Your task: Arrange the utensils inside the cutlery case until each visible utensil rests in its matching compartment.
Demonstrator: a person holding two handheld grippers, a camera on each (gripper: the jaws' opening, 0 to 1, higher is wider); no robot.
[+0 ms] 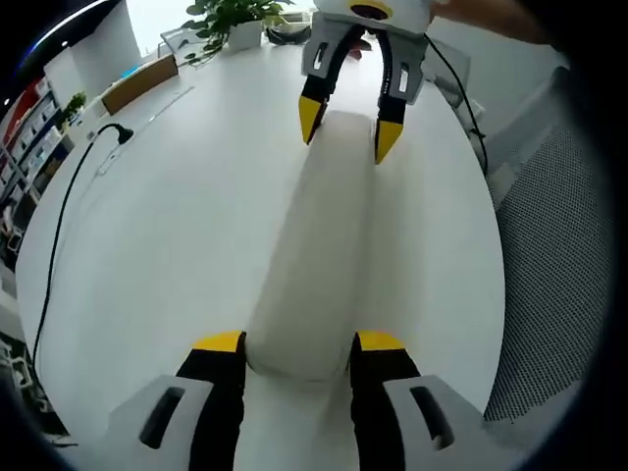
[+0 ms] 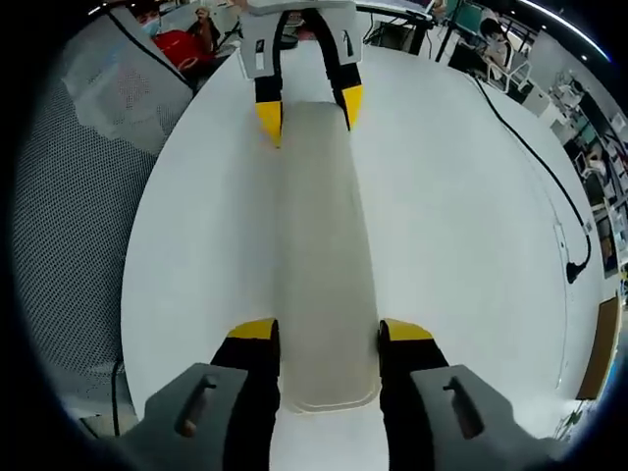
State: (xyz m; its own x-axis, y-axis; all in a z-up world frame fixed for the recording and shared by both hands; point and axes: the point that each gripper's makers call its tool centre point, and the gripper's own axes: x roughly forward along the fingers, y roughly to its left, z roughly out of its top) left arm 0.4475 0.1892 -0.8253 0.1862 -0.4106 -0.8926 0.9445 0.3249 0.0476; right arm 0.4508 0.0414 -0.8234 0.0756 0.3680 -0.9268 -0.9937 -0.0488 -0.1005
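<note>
A long, pale, frosted cutlery case [image 1: 324, 245] lies lengthwise on the white table [image 1: 167, 255], and what is inside it is hidden. My left gripper [image 1: 299, 343] clasps its near end, one yellow-tipped jaw pressed to each side. At the far end the right gripper [image 1: 349, 128] comes in from the top and straddles the case the same way. In the right gripper view the case [image 2: 324, 255] runs away from my right gripper [image 2: 329, 332], whose jaws press on its near end. The left gripper [image 2: 309, 110] holds the opposite end.
A black cable [image 1: 59, 235] with a plug runs along the table's left side, also in the right gripper view as the cable [image 2: 549, 167]. A potted plant [image 1: 231, 20] and a wooden box [image 1: 137, 86] stand at the far edge. A grey mesh chair [image 1: 559, 265] is beside the table.
</note>
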